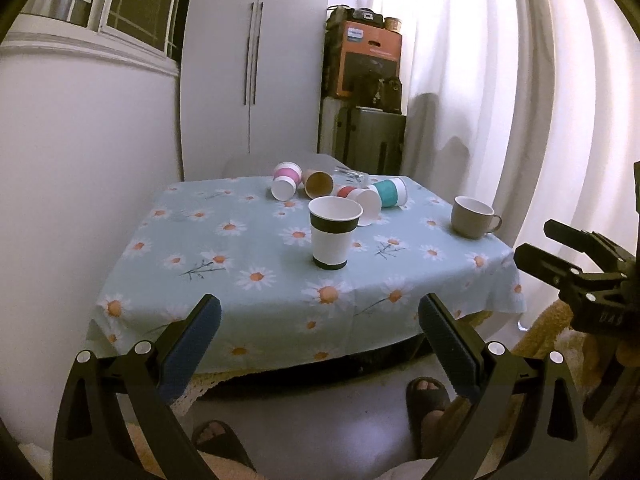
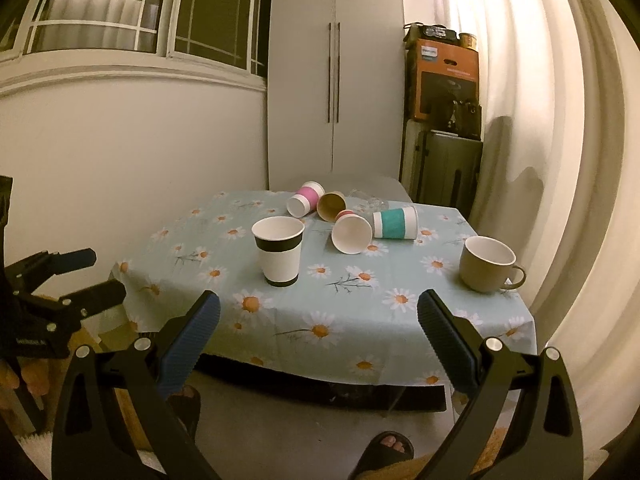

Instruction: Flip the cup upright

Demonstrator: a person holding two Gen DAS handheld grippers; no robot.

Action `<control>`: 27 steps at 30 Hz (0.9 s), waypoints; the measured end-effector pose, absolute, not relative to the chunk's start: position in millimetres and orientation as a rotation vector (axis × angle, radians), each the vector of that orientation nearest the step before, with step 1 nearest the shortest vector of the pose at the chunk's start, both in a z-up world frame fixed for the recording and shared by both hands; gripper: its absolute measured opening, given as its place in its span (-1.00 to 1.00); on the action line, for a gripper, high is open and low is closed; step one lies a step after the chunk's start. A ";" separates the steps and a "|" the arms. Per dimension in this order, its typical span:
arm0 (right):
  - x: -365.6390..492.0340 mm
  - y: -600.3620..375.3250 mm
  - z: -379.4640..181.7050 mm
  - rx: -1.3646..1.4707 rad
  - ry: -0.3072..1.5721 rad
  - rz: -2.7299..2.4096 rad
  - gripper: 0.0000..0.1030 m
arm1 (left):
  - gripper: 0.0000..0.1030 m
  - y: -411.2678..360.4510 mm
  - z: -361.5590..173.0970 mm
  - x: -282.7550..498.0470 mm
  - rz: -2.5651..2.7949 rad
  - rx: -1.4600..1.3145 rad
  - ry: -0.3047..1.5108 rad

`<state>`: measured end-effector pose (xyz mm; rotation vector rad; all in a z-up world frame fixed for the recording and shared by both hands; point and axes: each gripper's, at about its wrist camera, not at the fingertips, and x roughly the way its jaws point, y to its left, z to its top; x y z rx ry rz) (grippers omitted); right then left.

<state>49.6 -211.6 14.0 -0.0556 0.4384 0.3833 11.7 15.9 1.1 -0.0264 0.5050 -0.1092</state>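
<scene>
Holding both grippers, left (image 1: 319, 316) and right (image 2: 319, 314), wide open and empty off the table's (image 1: 224, 280) near edge; black-banded cup (image 1: 334, 232) stands upright mid-table.

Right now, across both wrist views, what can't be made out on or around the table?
- Clear glass item: both views, transparent, partly behind the fallen cups; shape unclear.
- Red-banded cup: left view, its body is hidden behind its mouth.
- Table: both views, legs hidden by the daisy tablecloth.

My claw (image 1: 320, 320) is matt black plastic with ribbed blue rubbery pads (image 1: 190, 344). A printed cloth (image 1: 248, 248) covers the tabletop. The cup (image 1: 334, 236) looks like smooth paper, the mug (image 1: 472, 216) glazed ceramic.
</scene>
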 end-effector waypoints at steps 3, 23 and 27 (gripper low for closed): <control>49.6 -211.8 13.5 -0.053 0.439 0.383 0.90 | 0.87 13.5 0.3 12.1 -0.105 -0.015 0.507; 49.7 -213.5 12.5 -0.043 0.449 0.388 0.90 | 0.87 12.0 -2.2 12.0 -0.090 0.001 0.514; 50.8 -213.3 12.9 -0.044 0.452 0.386 0.90 | 0.87 13.5 -1.7 12.4 -0.087 -0.004 0.516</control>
